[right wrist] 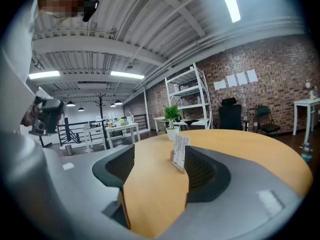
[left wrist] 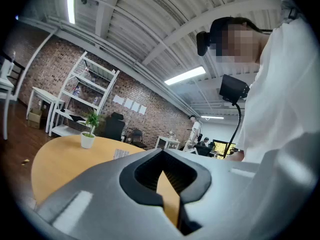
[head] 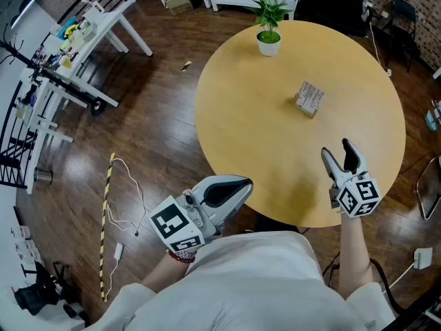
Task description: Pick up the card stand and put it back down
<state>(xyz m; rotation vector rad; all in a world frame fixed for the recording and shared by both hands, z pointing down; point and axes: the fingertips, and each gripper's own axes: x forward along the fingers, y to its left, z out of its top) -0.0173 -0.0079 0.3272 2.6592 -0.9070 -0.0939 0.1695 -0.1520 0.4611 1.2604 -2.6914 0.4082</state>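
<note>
Left claw (head: 242, 183) just off the near edge of the surface (head: 241, 116), seemingly clenched, nothing in it. Right claw (head: 337, 150) over the near-right edge, jaws spread, released. Card stand (head: 310, 98) upright mid-surface, well apart. Potted plant (head: 268, 27) at the far edge.

Head view stares steeply down at the round table (head: 262, 136) from its near edge. Both gripper views skim low across it; all three share the potted plant (head: 268, 36) and card stand (head: 310, 98).
</note>
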